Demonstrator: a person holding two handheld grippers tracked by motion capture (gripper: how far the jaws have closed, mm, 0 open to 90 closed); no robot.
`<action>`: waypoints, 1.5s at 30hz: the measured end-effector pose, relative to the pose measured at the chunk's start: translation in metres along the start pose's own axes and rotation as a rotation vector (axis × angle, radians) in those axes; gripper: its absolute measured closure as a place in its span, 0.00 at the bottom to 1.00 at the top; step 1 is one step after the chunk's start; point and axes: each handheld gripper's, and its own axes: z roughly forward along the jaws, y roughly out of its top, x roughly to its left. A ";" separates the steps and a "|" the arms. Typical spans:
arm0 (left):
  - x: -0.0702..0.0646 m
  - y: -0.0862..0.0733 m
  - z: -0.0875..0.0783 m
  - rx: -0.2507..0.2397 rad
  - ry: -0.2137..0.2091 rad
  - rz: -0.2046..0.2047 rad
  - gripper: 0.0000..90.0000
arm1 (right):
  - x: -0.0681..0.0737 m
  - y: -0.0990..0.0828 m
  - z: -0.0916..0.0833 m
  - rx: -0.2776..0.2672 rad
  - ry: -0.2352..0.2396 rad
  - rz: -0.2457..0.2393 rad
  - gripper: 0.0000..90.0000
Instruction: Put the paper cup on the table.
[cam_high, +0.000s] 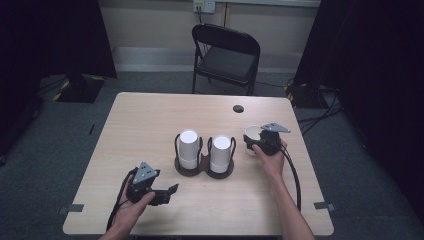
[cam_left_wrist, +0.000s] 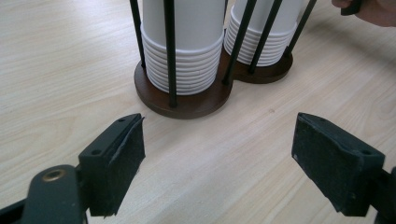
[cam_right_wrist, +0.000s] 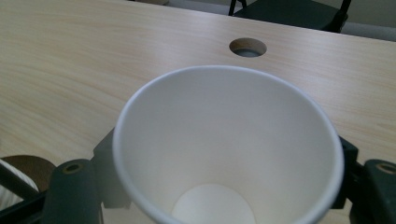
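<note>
A white paper cup (cam_high: 252, 133) stands upright at the table's right side, with my right gripper (cam_high: 257, 142) shut on its lower wall. In the right gripper view the cup (cam_right_wrist: 224, 140) opens toward the camera between the two jaws, and its rim hides the pads. A dark wooden double holder (cam_high: 203, 172) with black rods stands mid-table and carries two stacks of upturned white cups (cam_high: 189, 148) (cam_high: 221, 150). My left gripper (cam_high: 172, 190) rests low at the front left, open, pointing at the holder. Between its pads (cam_left_wrist: 116, 163) lies only bare wood, with the nearer stack (cam_left_wrist: 182, 51) beyond.
The light wooden table (cam_high: 145, 120) has a round cable hole (cam_high: 238, 108) at the back right, also in the right gripper view (cam_right_wrist: 247, 47). A black folding chair (cam_high: 227, 55) stands behind the far edge. Black cables trail from both grippers toward the front edge.
</note>
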 end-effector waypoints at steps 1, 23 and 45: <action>-0.001 0.000 0.000 0.001 -0.004 -0.007 0.19 | 0.000 0.000 -0.001 0.007 -0.003 -0.009 0.28; 0.001 0.001 -0.001 -0.004 -0.003 0.007 0.19 | 0.000 -0.010 -0.008 0.057 0.053 0.034 0.20; 0.002 0.001 -0.001 -0.011 0.006 -0.015 0.19 | -0.012 -0.018 -0.023 0.120 0.058 0.054 0.16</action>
